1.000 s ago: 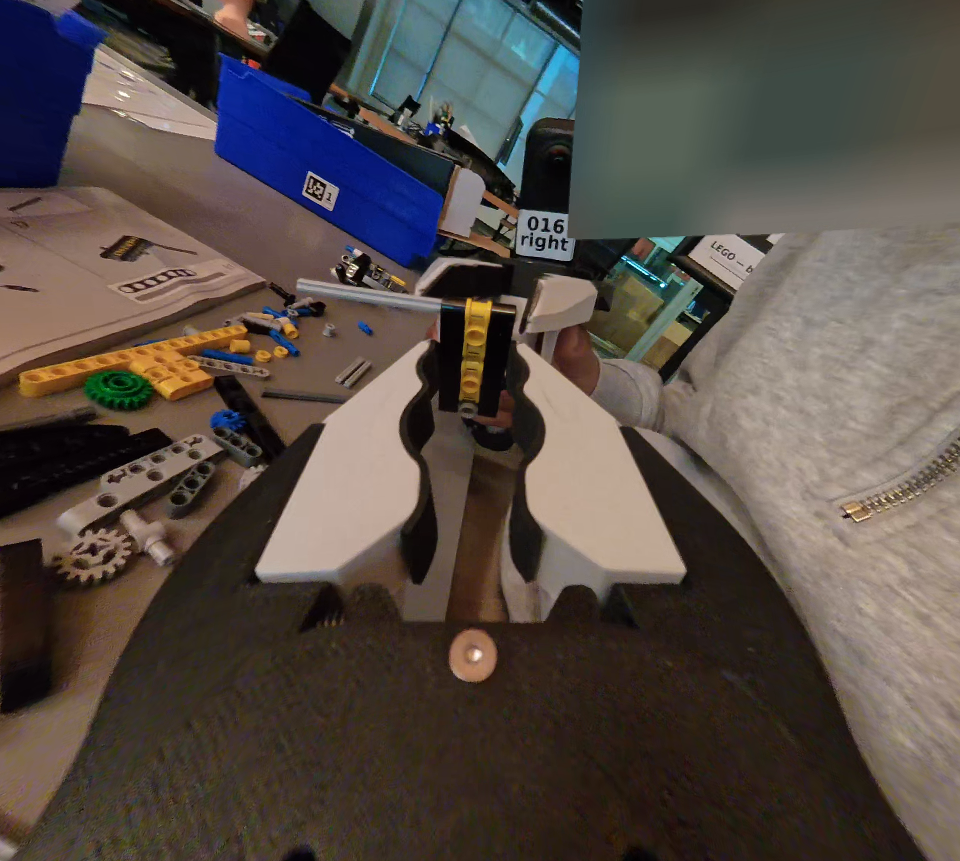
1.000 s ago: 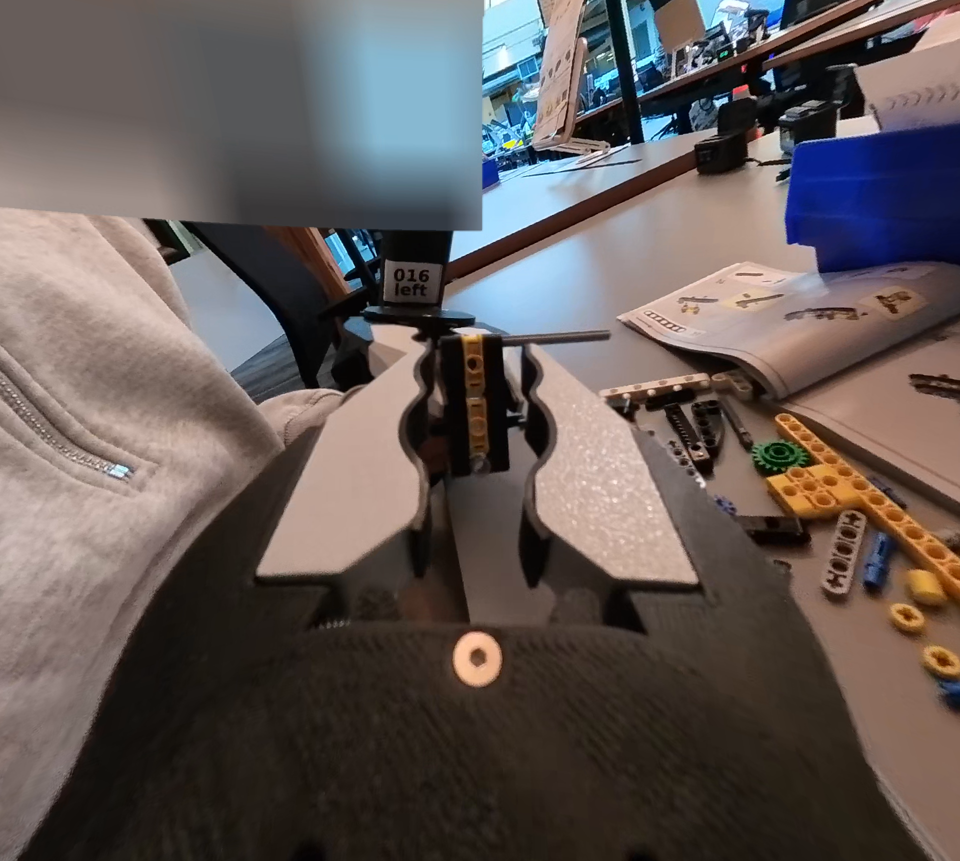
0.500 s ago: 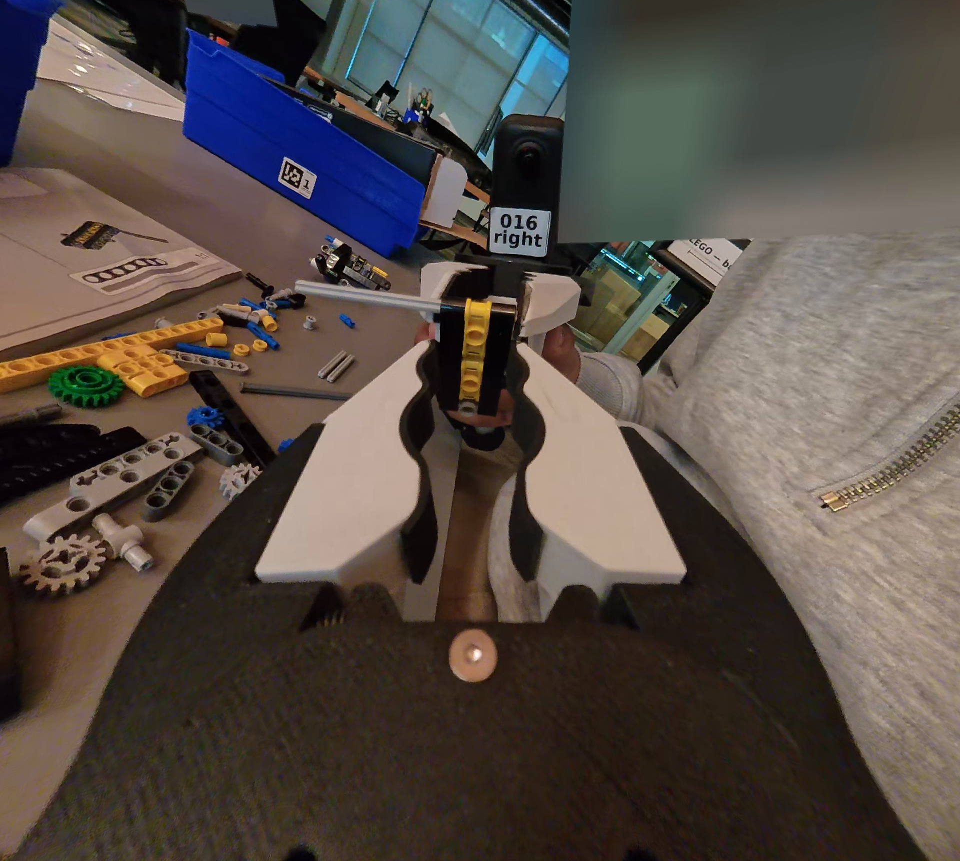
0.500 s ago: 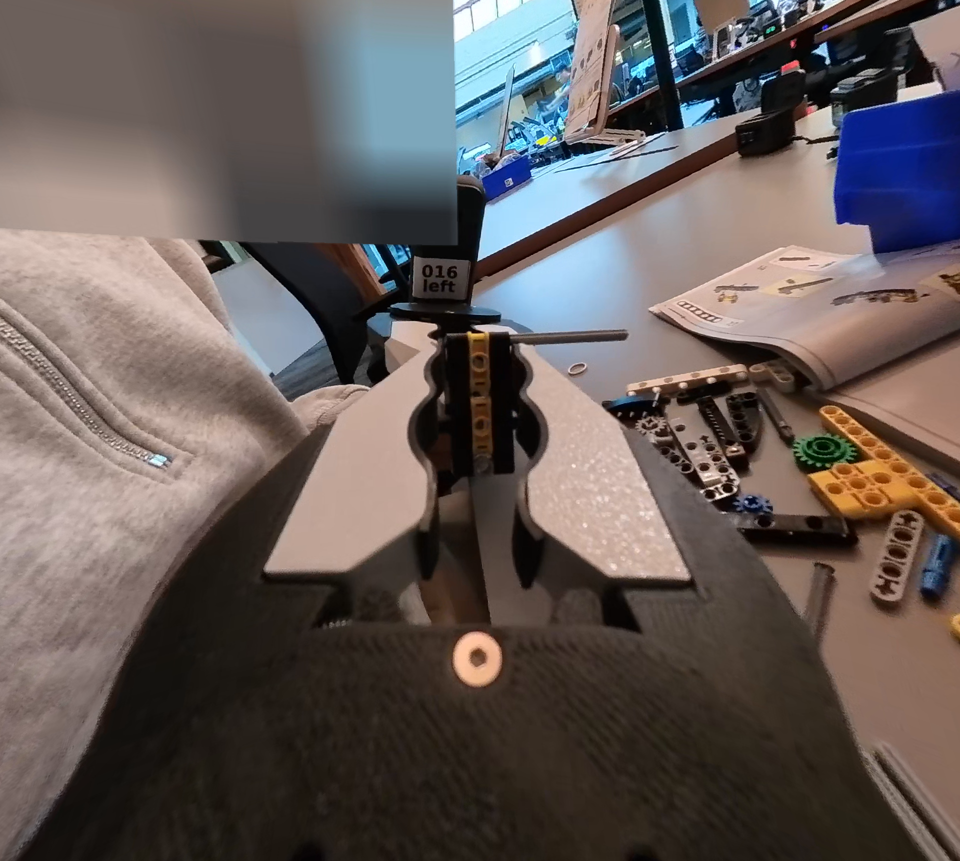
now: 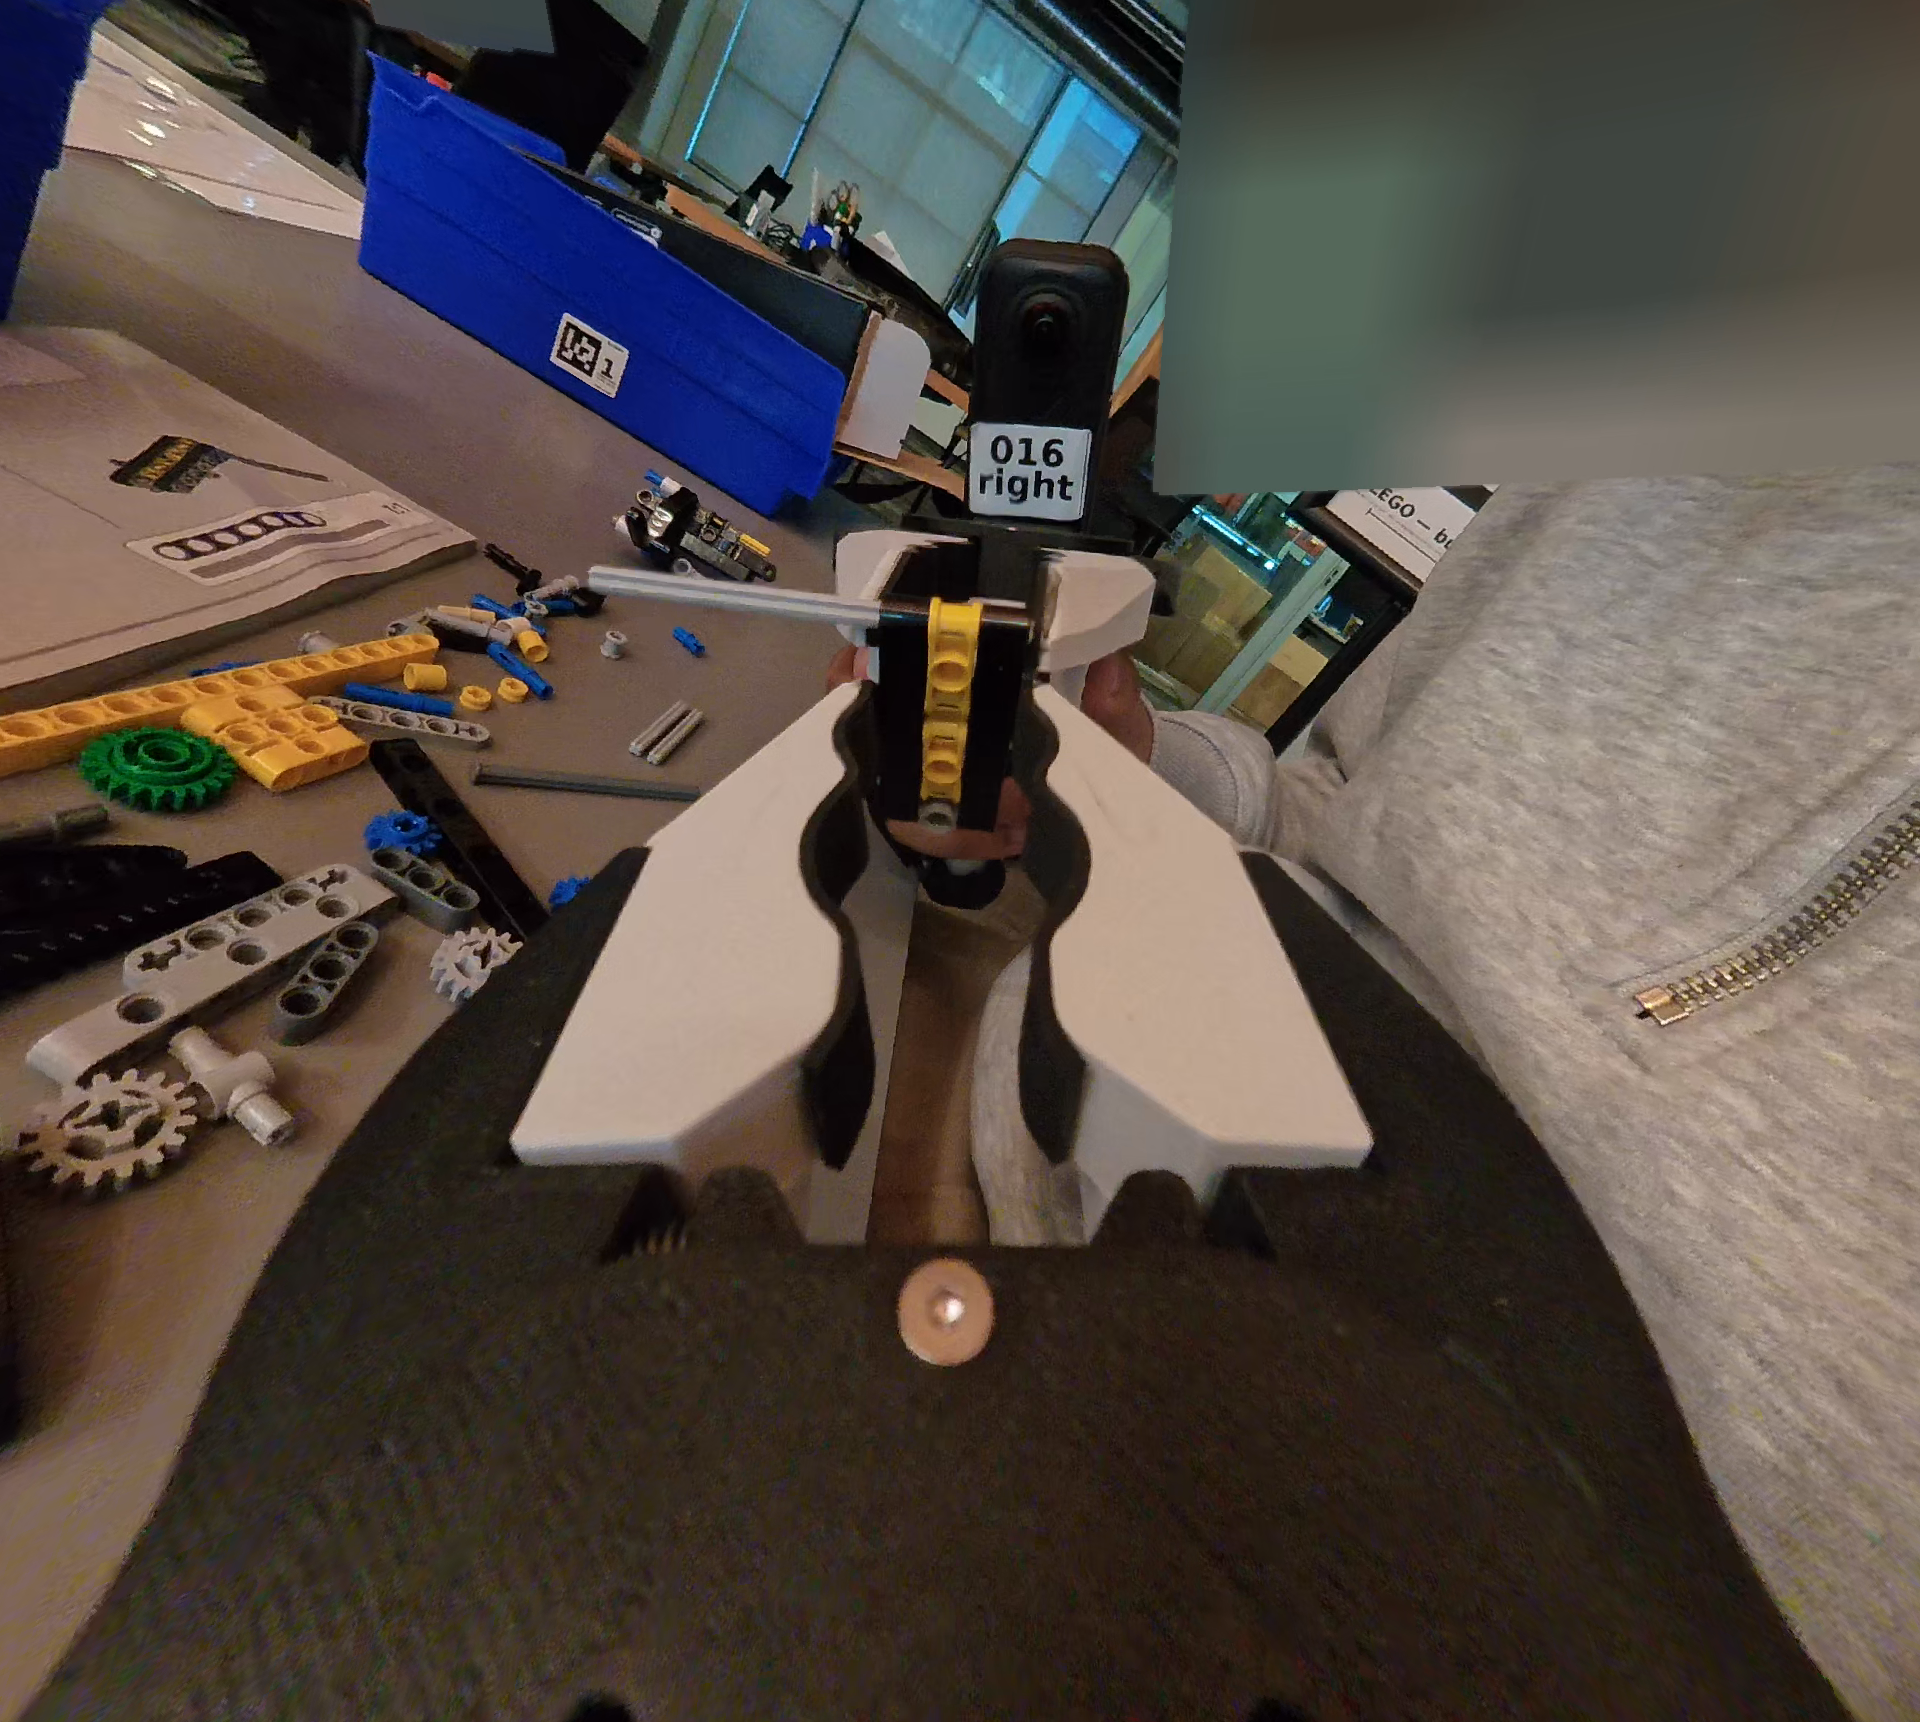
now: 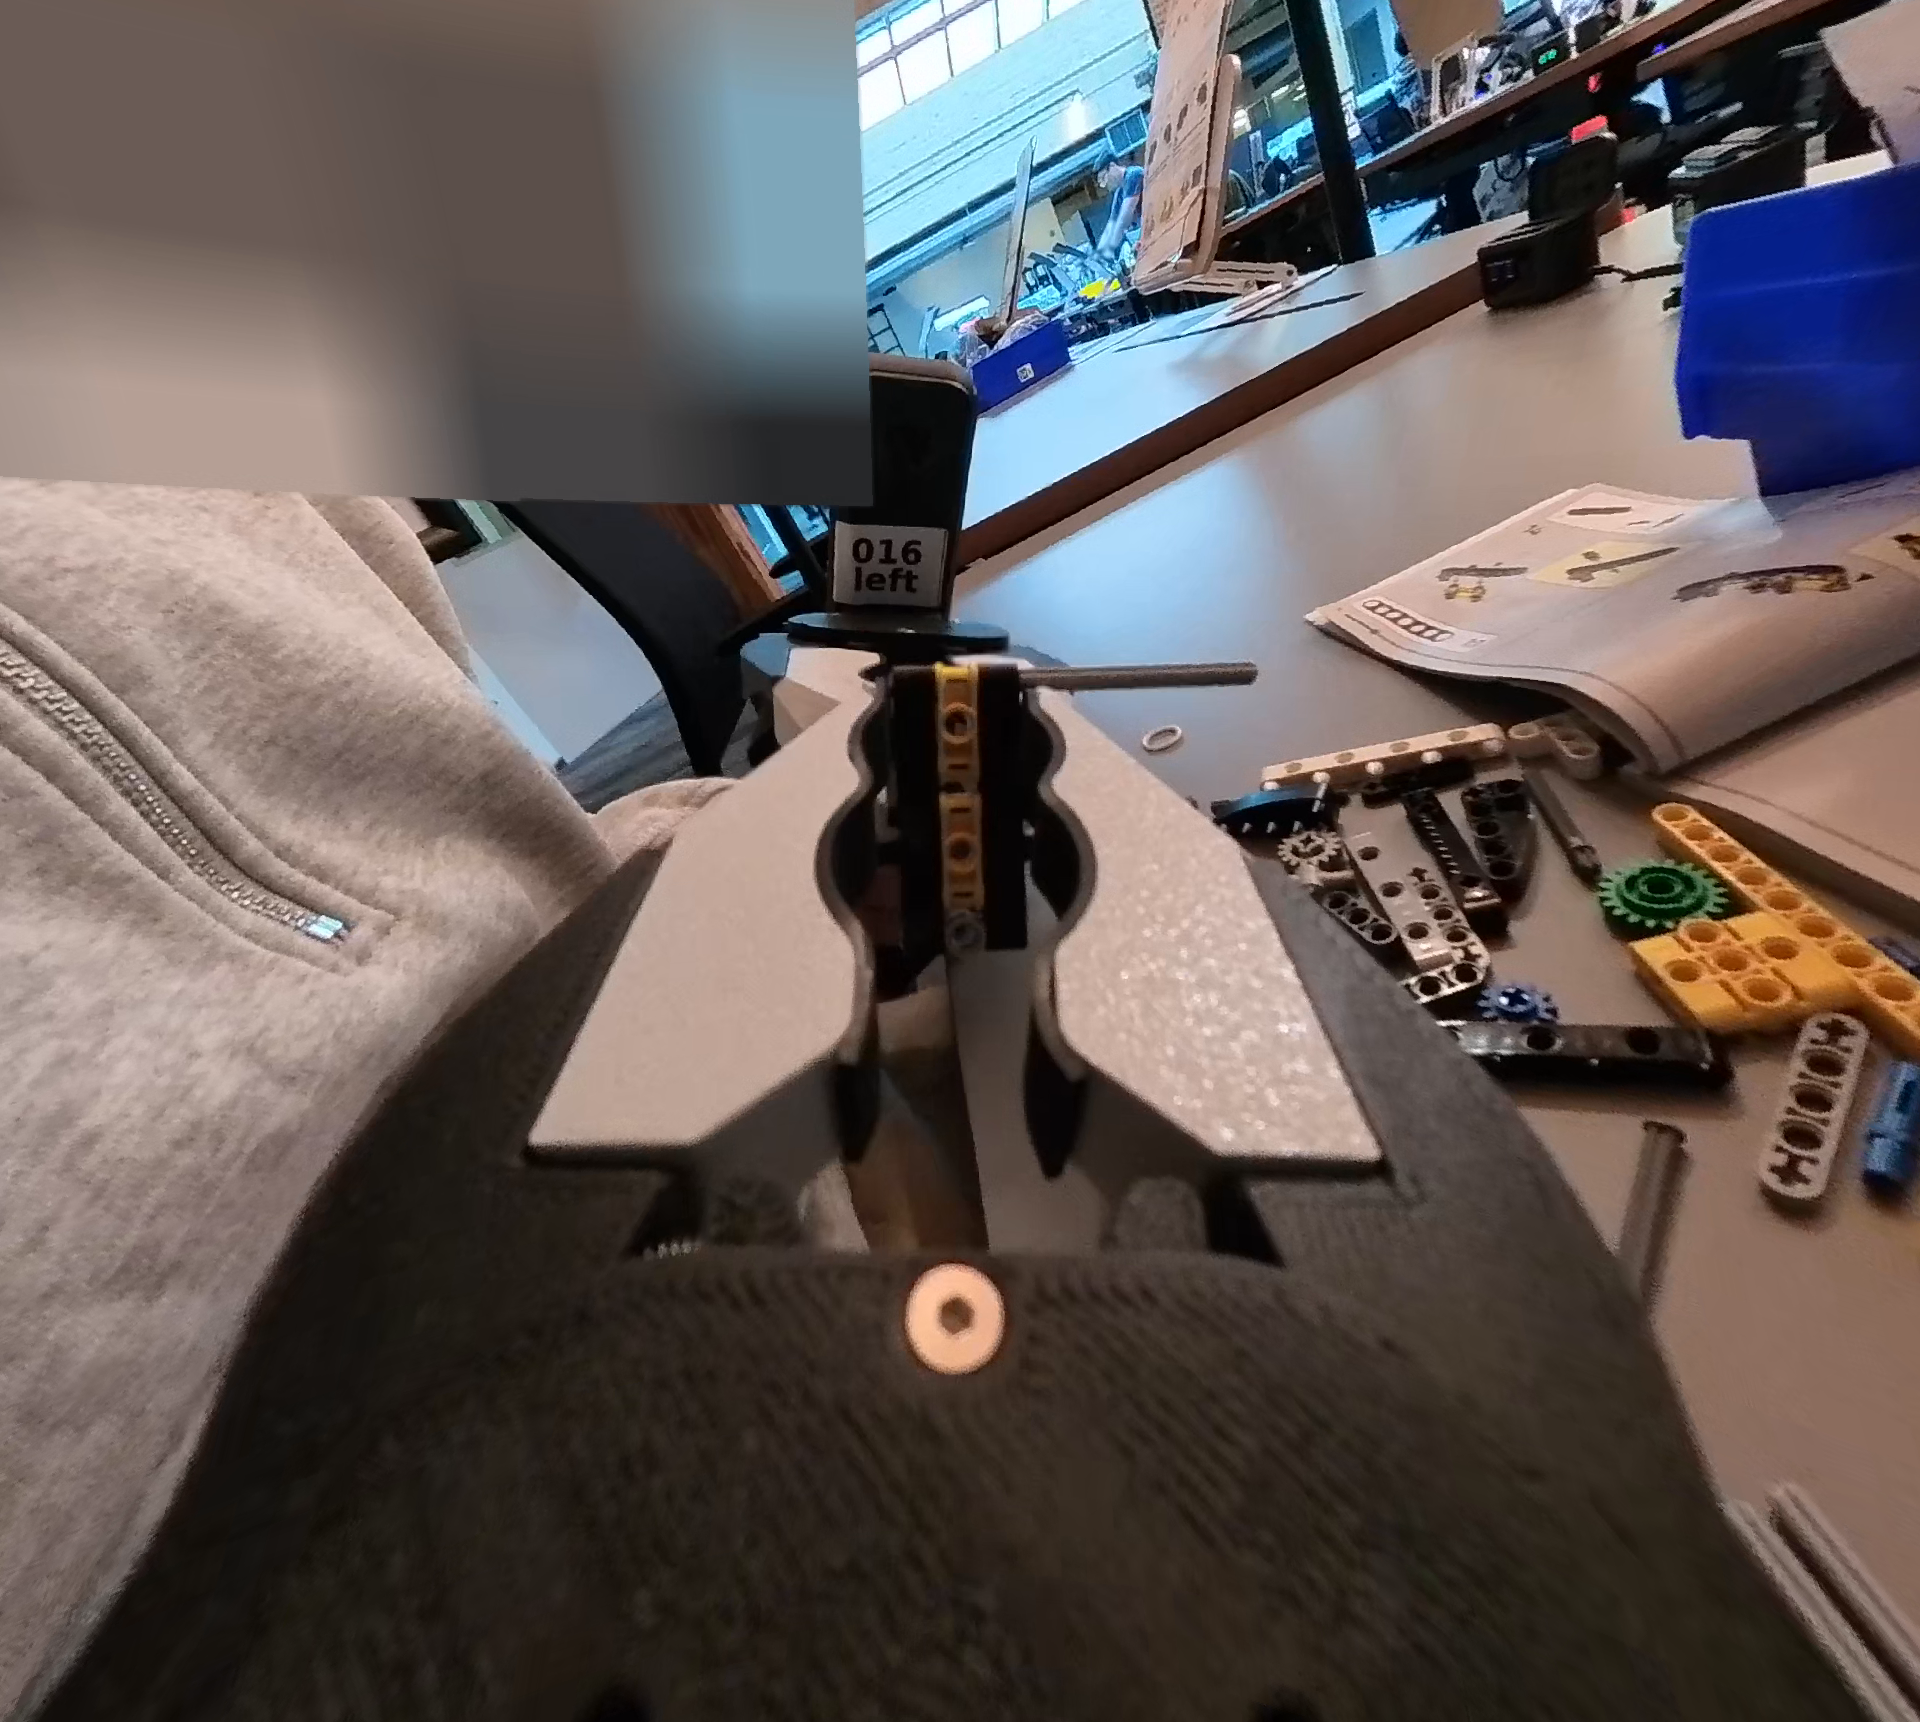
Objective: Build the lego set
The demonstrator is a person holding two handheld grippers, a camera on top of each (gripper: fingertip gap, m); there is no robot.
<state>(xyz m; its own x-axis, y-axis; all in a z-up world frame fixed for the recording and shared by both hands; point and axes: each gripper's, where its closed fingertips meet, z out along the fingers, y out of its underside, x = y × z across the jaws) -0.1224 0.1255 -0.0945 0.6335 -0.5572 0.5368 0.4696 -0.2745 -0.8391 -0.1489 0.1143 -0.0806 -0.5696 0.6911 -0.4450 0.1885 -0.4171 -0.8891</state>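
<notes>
A small assembly point(image 5: 951, 716) of a yellow beam between two black beams, with a grey axle point(image 5: 727, 597) sticking out sideways at its top, is held in the air between both grippers. My left gripper point(image 5: 951, 706) is shut on its near end. My right gripper point(image 6: 956, 737) faces it and is shut on the same assembly point(image 6: 958, 799), whose axle point(image 6: 1143, 675) points right towards the table. The right gripper also shows beyond the assembly in the left wrist view point(image 5: 997, 581). Each view's far end of the assembly is hidden.
Loose parts lie on the grey table: a yellow beam frame point(image 5: 208, 706), a green gear point(image 5: 156, 768), grey and black beams point(image 5: 249, 934), a grey gear point(image 5: 104, 1132). An instruction booklet point(image 6: 1621, 612) and blue bins point(image 5: 592, 322) stand behind. A person's grey hoodie point(image 5: 1610, 841) is close by. Only a small space, under 4 cm, lies between the two pairs of fingers.
Both grippers have turned and shifted slightly together with the assembly; the table parts have slid a little in both views. The grip on the assembly is unchanged.
</notes>
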